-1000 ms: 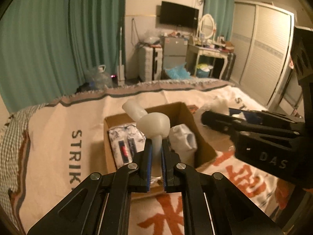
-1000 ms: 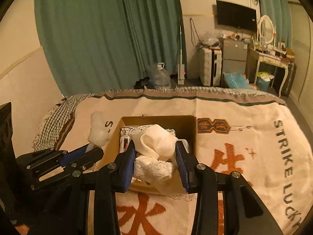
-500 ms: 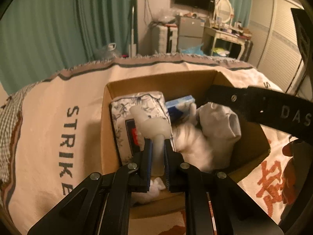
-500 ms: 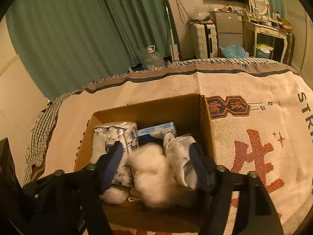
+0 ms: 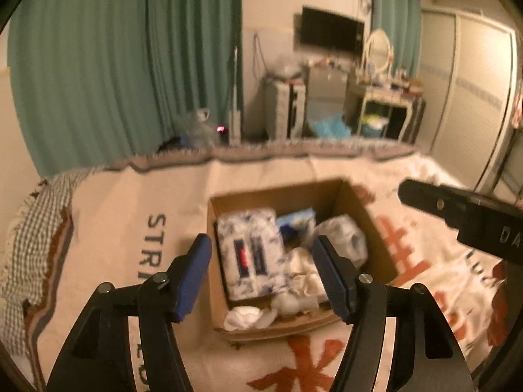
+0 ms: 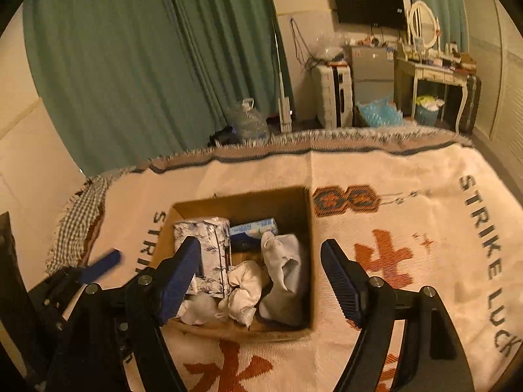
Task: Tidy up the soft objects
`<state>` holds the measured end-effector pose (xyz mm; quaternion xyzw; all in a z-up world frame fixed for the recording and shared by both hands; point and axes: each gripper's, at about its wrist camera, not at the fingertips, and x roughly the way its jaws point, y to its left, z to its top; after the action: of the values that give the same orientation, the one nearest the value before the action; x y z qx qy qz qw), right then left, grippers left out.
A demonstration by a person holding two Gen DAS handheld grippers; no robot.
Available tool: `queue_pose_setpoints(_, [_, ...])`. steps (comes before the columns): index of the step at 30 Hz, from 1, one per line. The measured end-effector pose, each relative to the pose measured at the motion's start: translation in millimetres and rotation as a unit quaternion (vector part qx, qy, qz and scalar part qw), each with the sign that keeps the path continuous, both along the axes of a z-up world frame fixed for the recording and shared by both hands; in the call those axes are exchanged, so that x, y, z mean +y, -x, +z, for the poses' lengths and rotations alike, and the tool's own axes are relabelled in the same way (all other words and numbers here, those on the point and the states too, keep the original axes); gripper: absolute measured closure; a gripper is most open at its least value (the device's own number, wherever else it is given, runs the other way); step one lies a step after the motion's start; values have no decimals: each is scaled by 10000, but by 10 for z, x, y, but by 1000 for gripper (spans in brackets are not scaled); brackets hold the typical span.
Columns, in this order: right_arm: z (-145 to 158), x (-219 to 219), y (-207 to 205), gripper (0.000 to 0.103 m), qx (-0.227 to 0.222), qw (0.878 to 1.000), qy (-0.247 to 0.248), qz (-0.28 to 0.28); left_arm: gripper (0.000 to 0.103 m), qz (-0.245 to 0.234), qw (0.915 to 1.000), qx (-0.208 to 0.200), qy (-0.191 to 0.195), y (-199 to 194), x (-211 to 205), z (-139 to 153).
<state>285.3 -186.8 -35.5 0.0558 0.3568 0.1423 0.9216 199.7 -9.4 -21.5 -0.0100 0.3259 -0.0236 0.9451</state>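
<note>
An open brown cardboard box (image 6: 309,228) sits in the middle of both views on a cream woven blanket (image 6: 408,196) with orange characters and dark lettering, spread over a bed. Inside the box, a blue-and-white floral tissue pack (image 6: 209,245) lies along the left side, a small blue-and-white carton (image 6: 253,227) rests at the back, a white sock (image 6: 282,271) slumps at the right, and a crumpled cream cloth (image 6: 243,289) lies in the lower middle beside more white fabric. The left tool (image 5: 263,274), at the bottom of its frame, has its blue-padded fingers spread wide and holds nothing. The right tool (image 6: 261,277) hovers above the box, equally wide apart and empty. Green curtains (image 6: 147,65) fill the upper left of each frame.
</note>
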Motion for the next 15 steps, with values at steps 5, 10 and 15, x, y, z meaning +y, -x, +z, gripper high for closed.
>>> queue_pose_setpoints(5, [431, -166, 361, 27, -337, 9994, -10, -53, 21, 31, 9991, -409, -101, 294, -45, 478])
queue_pose_setpoints(10, [938, -323, 821, 17, -841, 9964, 24, -103, 19, 97, 9946, -1014, -192, 723, -45, 1015])
queue_pose_setpoints(15, [1328, -430, 1283, 10, -1308, 9913, 108, -90, 12, 216, 9873, -1554, -231, 1142, -14, 1398])
